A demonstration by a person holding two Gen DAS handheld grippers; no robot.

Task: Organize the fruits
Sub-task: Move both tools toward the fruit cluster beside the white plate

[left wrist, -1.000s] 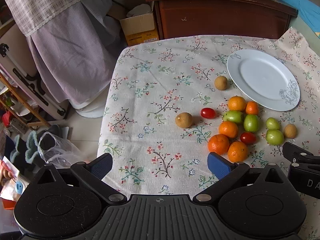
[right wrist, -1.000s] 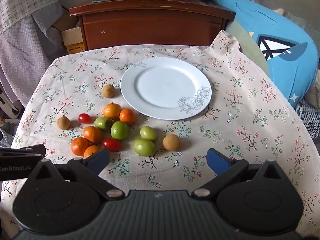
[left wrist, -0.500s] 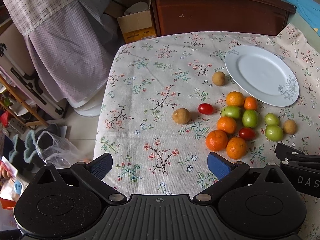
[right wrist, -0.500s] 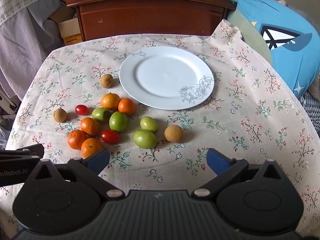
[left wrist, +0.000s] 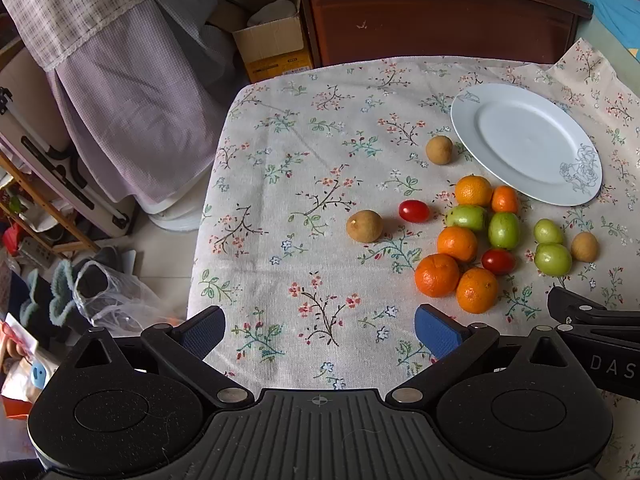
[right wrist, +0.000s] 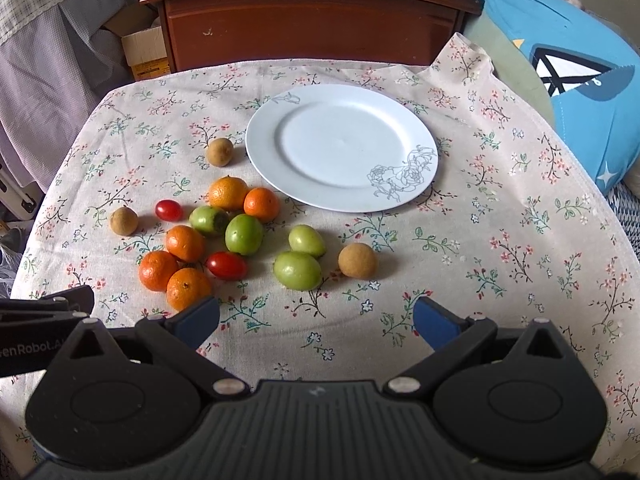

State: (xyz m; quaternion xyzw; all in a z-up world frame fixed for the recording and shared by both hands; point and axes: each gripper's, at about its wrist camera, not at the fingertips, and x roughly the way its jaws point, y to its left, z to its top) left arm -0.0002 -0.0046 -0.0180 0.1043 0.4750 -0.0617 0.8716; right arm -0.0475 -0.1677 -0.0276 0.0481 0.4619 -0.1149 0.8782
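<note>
cabinet: dark wooden cabinet (right wrist: 312, 20) behind the worktop
box: open cardboard box (left wrist: 272, 46) beside it
cushion: blue cushion (right wrist: 568, 76) at right

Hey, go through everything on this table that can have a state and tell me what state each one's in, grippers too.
left gripper: open, holding nothing
right gripper: open, holding nothing
plate: bare, no fruit on it
oranges: five, on the cloth, off the plate
green fruits: four, on the cloth
cherry tomatoes: two, on the cloth
brown fruits: three, scattered on the cloth
</note>
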